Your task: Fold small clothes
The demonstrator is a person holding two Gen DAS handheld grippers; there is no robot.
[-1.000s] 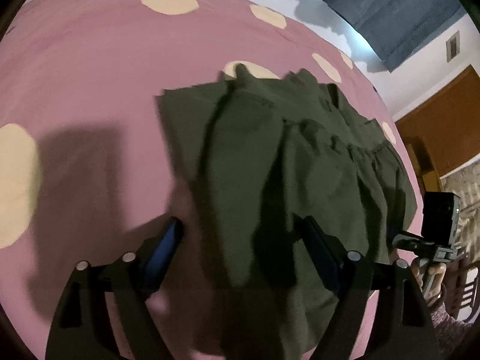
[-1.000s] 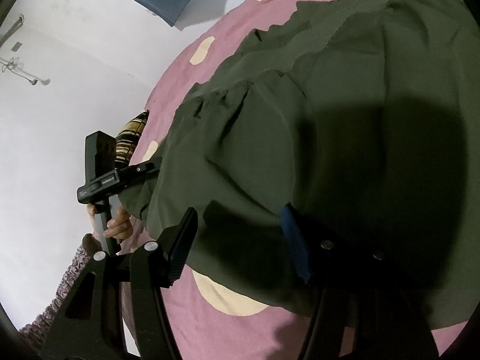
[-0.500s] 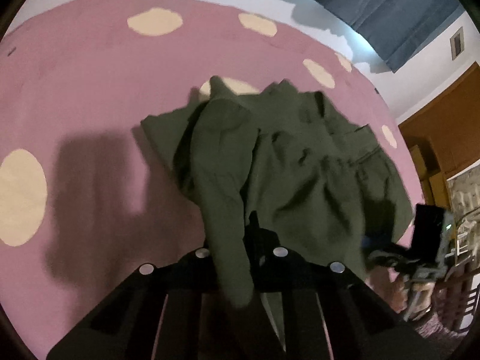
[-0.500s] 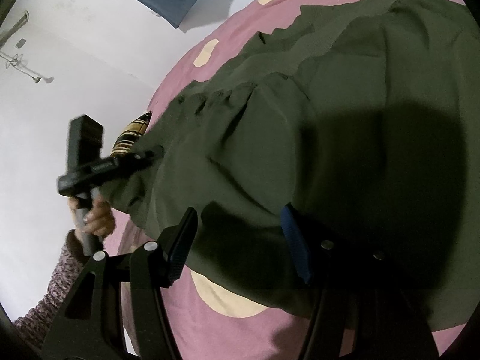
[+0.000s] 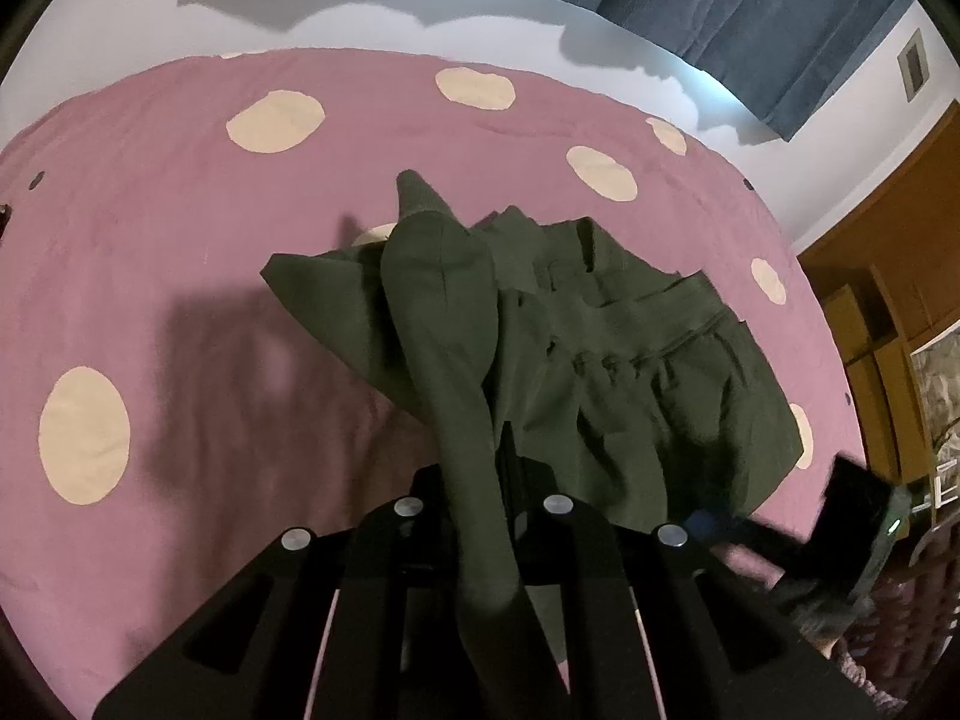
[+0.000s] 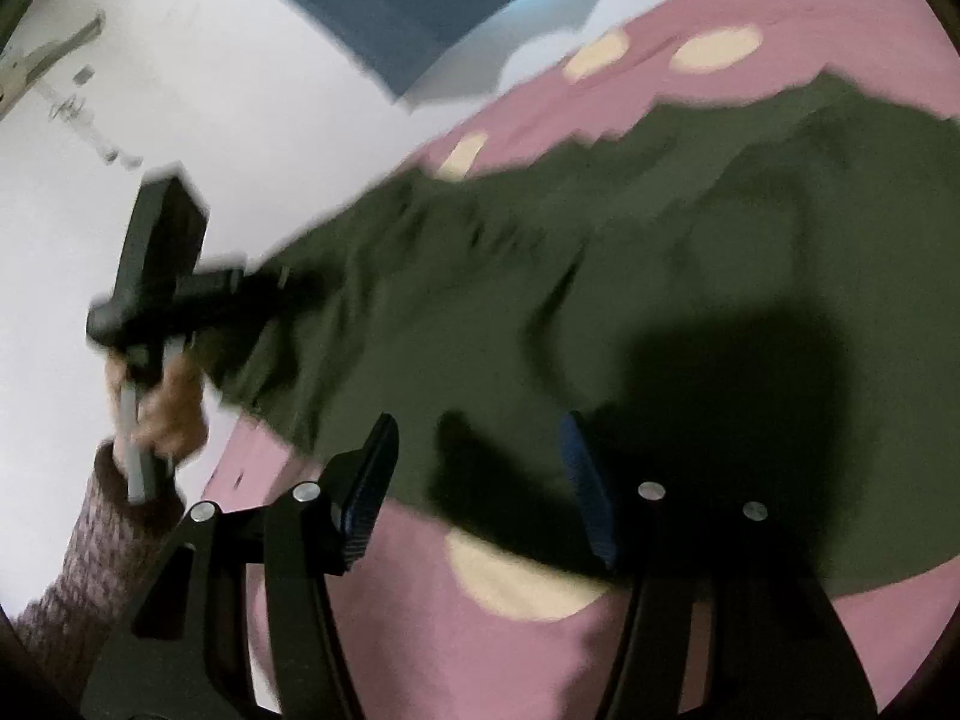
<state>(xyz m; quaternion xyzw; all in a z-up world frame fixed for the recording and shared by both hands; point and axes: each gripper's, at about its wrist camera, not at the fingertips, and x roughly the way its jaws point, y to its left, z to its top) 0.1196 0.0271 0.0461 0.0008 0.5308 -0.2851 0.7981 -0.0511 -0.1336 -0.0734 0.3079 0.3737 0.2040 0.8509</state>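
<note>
A small dark green garment [image 5: 606,360] lies on a pink bedspread with cream dots [image 5: 180,228]. My left gripper [image 5: 480,480] is shut on one edge of the garment and holds a strip of it lifted off the bed. In the right wrist view the garment [image 6: 660,276] fills the middle, blurred. My right gripper [image 6: 480,480] is open over the garment's near edge and holds nothing. The left gripper [image 6: 180,294] also shows there at the garment's far left corner.
A blue curtain [image 5: 720,0] hangs on the white wall behind the bed. A brown wooden door and cabinet [image 5: 888,276] stand at the right. The right gripper's body [image 5: 852,516] shows at the bed's right edge.
My left gripper closed on the garment's edge and pulled back and up, lifting that edge. My right gripper stayed open and its view has shifted, now blurred by motion.
</note>
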